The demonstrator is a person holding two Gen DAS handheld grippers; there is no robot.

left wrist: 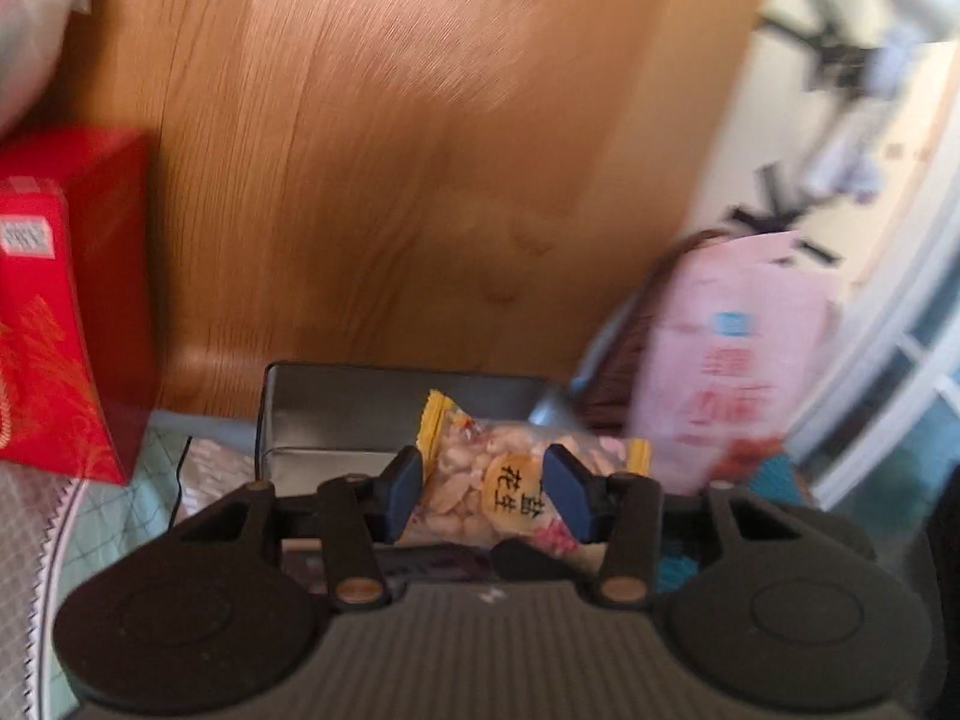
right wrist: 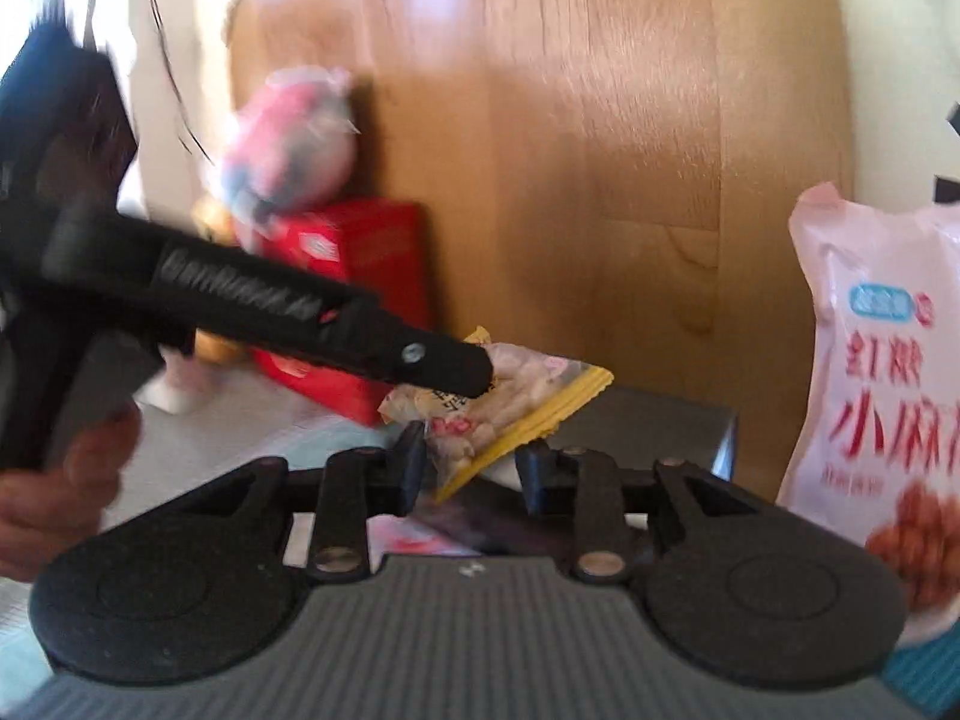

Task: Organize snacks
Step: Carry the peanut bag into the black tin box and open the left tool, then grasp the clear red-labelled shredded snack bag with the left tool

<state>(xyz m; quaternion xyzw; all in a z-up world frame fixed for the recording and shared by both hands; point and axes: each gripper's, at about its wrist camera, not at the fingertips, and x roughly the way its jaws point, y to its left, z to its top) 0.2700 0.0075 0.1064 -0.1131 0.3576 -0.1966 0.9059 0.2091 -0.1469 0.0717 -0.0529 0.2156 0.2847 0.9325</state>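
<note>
My left gripper (left wrist: 485, 483) is shut on a clear peanut packet (left wrist: 465, 480) with yellow sealed ends and a round yellow label; both blue pads press its sides. It hangs in front of an open dark metal tin (left wrist: 360, 414). In the right wrist view the left gripper (right wrist: 462, 372) reaches in from the left with that packet (right wrist: 528, 372). Just below it, my right gripper (right wrist: 474, 465) is shut on a second, similar packet (right wrist: 480, 441), whose yellow seam slants between the pads. The tin (right wrist: 660, 426) lies behind. The two packets overlap in this view.
A wooden panel (left wrist: 390, 150) stands behind everything. A red box (left wrist: 54, 348) sits at the left, with a pink-and-grey bag (right wrist: 294, 138) on it. A large pink snack bag (right wrist: 882, 390) leans at the right. A quilted teal cover (left wrist: 120, 480) lies underneath. A person's hand (right wrist: 60, 480) holds the left gripper's handle.
</note>
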